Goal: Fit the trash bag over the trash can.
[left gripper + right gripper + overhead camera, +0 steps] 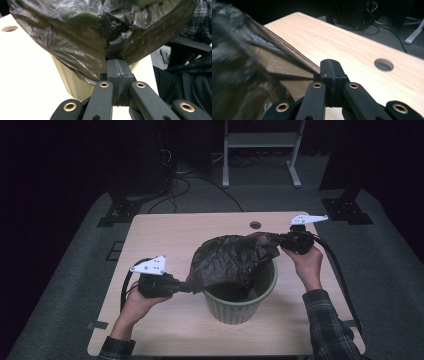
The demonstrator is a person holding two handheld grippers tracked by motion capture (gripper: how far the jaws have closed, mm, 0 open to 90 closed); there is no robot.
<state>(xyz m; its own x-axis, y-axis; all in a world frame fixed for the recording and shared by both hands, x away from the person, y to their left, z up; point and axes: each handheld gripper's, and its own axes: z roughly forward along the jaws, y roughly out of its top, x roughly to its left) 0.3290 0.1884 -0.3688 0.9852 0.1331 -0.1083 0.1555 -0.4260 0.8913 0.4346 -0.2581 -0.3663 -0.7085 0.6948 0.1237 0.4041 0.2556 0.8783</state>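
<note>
Dim room, pale wooden table (165, 232). I have the black bin bag (227, 260) stretched over the green bin (242, 302), one edge pinched in each tool: left gripper (184, 286) clamped on its near-left hem, right gripper (281, 240) clamped on the far-right hem. Risk, as I judge it: pulling too hard tears the thin film or tips the bin; a slipping pinch drops the hem.

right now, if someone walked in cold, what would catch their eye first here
The crumpled black bin bag stands out first, stretched over the green bin in the middle of the pale wooden table. It is pulled taut between the two grippers: the left gripper is shut on its near-left edge and the right gripper on its far-right edge. Behind the table lie dark floor and tangled cables.
</note>
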